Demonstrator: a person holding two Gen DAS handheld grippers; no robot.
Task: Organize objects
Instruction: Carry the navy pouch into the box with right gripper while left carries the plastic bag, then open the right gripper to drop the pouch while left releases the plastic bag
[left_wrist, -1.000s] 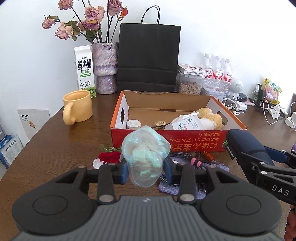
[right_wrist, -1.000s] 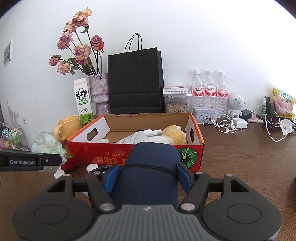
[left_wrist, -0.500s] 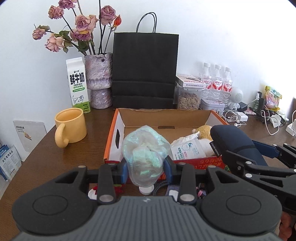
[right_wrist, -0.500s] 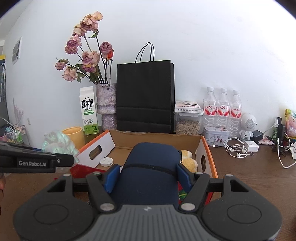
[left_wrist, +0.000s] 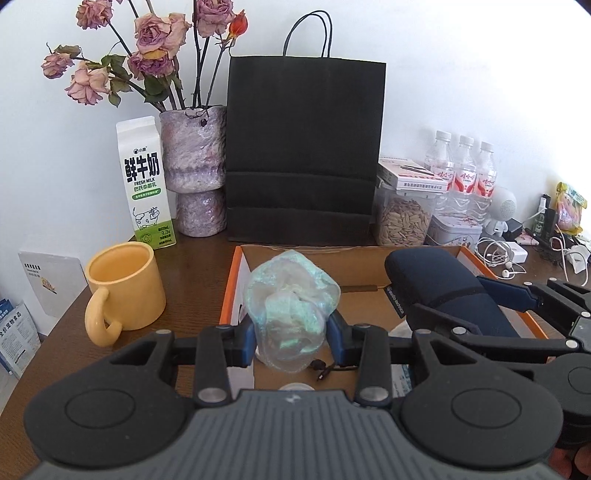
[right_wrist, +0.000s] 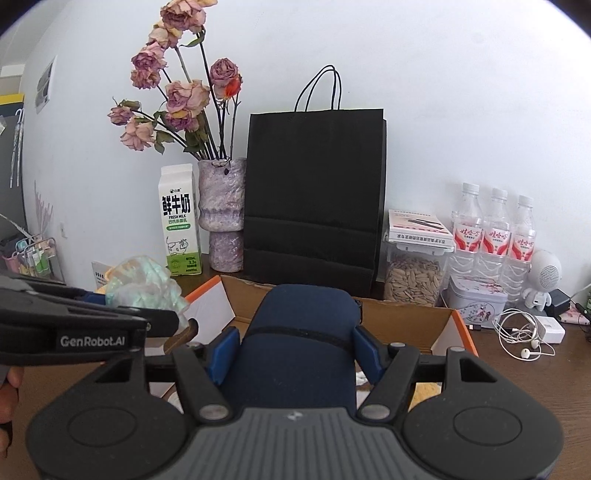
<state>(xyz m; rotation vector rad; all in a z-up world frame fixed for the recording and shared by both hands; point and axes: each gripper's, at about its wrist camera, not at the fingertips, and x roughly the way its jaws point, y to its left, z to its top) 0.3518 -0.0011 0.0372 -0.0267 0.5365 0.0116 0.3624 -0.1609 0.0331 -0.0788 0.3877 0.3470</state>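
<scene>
My left gripper (left_wrist: 291, 341) is shut on a crumpled iridescent plastic bag (left_wrist: 290, 321), held above the near left part of the open cardboard box (left_wrist: 231, 291). My right gripper (right_wrist: 293, 354) is shut on a dark navy case (right_wrist: 303, 350), which hangs over the box (right_wrist: 406, 325). In the left wrist view the navy case (left_wrist: 439, 291) and the right gripper sit at the right, over the box's right half. In the right wrist view the plastic bag (right_wrist: 144, 286) and the left gripper's black arm show at the left. The box's contents are mostly hidden.
A yellow mug (left_wrist: 123, 291) stands left of the box. Behind it are a milk carton (left_wrist: 146, 182), a vase of dried roses (left_wrist: 194, 170), a black paper bag (left_wrist: 303, 151), a seed jar (left_wrist: 404, 218), water bottles (left_wrist: 463, 173), a tin and tangled cables (right_wrist: 524, 332).
Both grippers have moved forward with their loads, from in front of the box to above it. The items on the table before the box have dropped out of sight.
</scene>
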